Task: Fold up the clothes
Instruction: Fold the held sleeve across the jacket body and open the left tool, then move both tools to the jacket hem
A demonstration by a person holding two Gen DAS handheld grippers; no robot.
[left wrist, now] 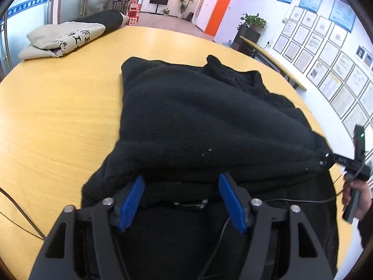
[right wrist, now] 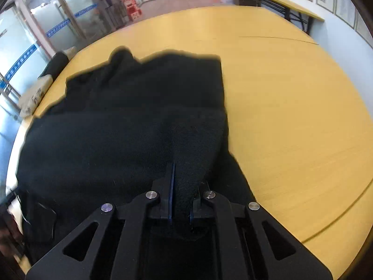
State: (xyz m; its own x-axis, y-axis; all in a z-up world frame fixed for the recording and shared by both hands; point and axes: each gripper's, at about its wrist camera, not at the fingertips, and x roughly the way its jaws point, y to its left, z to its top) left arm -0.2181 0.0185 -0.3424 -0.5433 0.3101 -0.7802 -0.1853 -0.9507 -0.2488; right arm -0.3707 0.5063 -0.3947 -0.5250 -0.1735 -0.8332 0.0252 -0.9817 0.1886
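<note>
A black fleece garment lies partly folded on the yellow wooden table, its collar at the far end. My left gripper hovers at the fleece's near edge with its blue pads wide apart and not pressing the cloth. In the right wrist view my right gripper is shut on a raised fold of the fleece at its near right side. From the left wrist view, that right gripper shows at the fleece's right edge, held by a hand.
A folded beige garment with printed characters and a dark folded one rest at the table's far left. A thin cable runs over the near left edge. Bare tabletop spreads to the right of the fleece. A narrow side table stands by the wall.
</note>
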